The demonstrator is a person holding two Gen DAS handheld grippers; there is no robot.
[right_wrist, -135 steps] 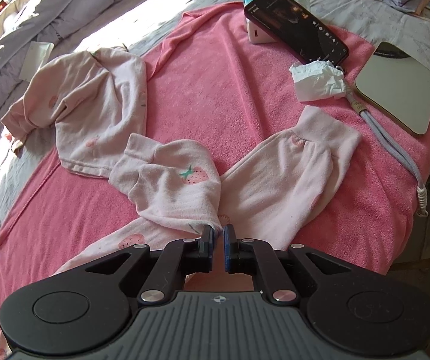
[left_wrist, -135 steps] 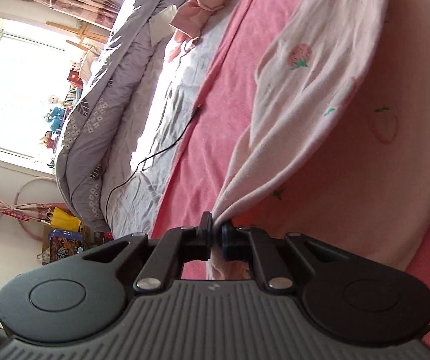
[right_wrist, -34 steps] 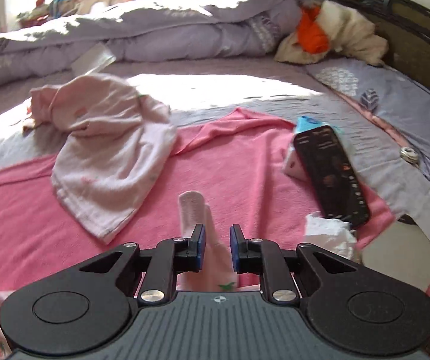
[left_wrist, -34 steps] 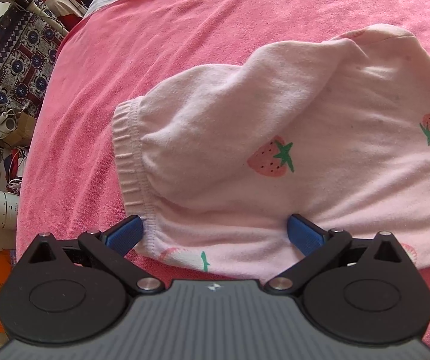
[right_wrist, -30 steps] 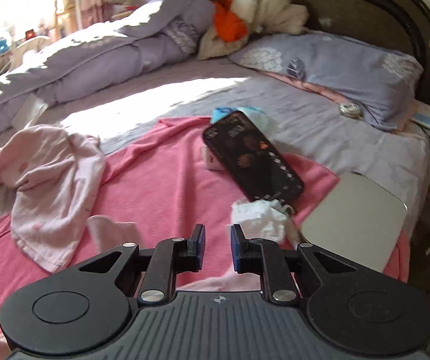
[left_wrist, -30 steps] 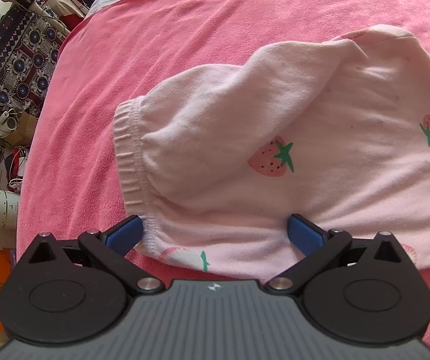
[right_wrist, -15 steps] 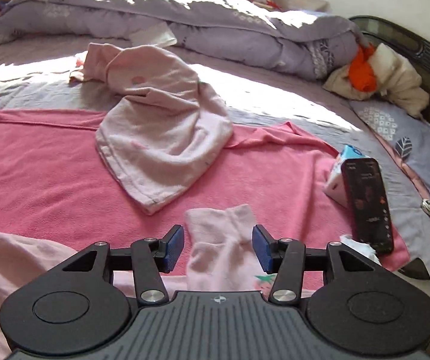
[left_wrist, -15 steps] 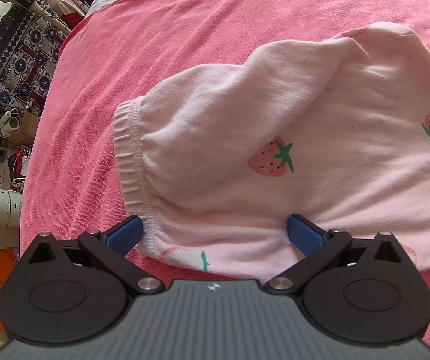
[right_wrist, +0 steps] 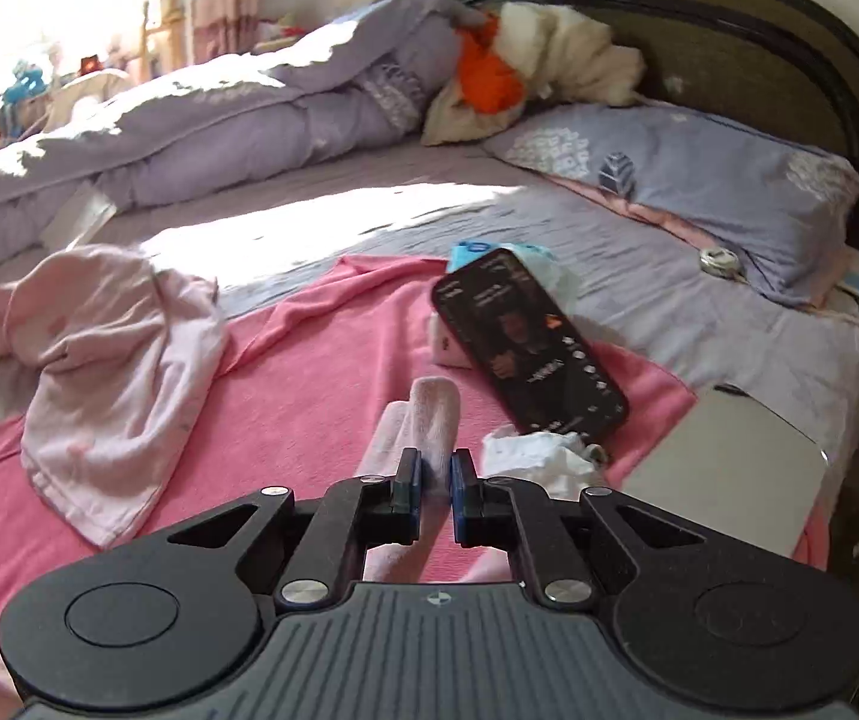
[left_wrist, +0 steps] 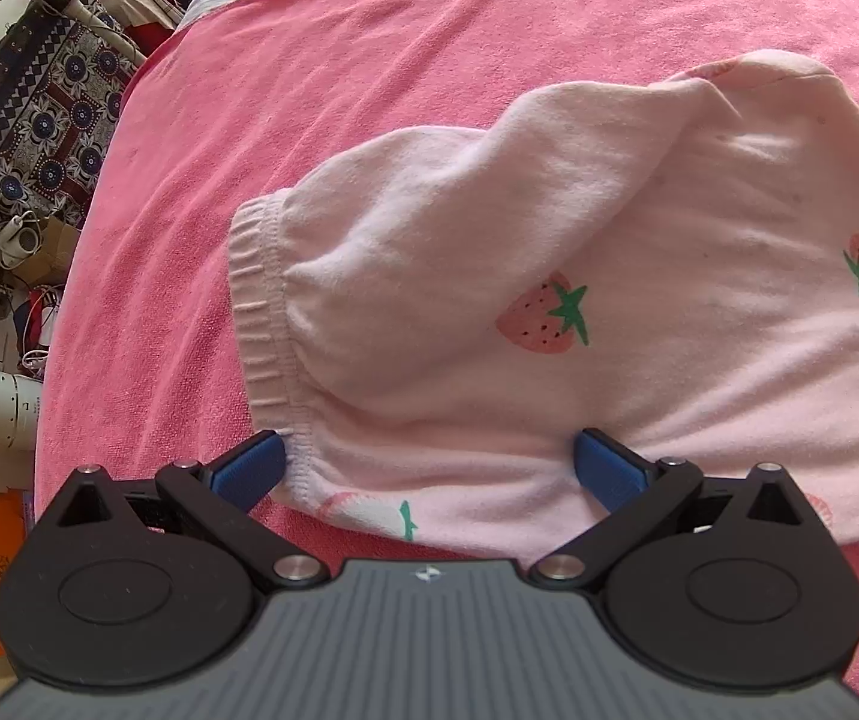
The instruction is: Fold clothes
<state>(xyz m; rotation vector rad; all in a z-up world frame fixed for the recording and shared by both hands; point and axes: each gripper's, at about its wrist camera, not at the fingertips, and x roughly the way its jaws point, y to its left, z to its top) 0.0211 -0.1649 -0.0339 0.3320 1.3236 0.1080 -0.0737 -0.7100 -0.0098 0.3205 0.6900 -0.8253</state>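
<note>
A pale pink strawberry-print garment (left_wrist: 549, 276) lies spread on the pink towel (left_wrist: 309, 90), its ribbed hem (left_wrist: 261, 312) to the left. My left gripper (left_wrist: 429, 468) stands wide open low over the garment's near edge, with cloth between its blue pads (left_wrist: 249, 468). In the right wrist view, my right gripper (right_wrist: 434, 480) is closing, and its jaws pinch a bunched pink cuff (right_wrist: 435, 408) that sticks up past the tips. The rest of that garment is hidden under the gripper body.
A second pink garment (right_wrist: 111, 372) lies crumpled at the towel's left edge. A black phone (right_wrist: 525, 342), a white tissue (right_wrist: 537, 456) and a flat silver slab (right_wrist: 723, 474) sit to the right. A purple duvet (right_wrist: 189, 126) and pillow (right_wrist: 699, 192) lie behind.
Half a second ago the right gripper stood wide open around the flat cuff; its jaws have now closed on it and its view has swung right. The left gripper has not moved.
</note>
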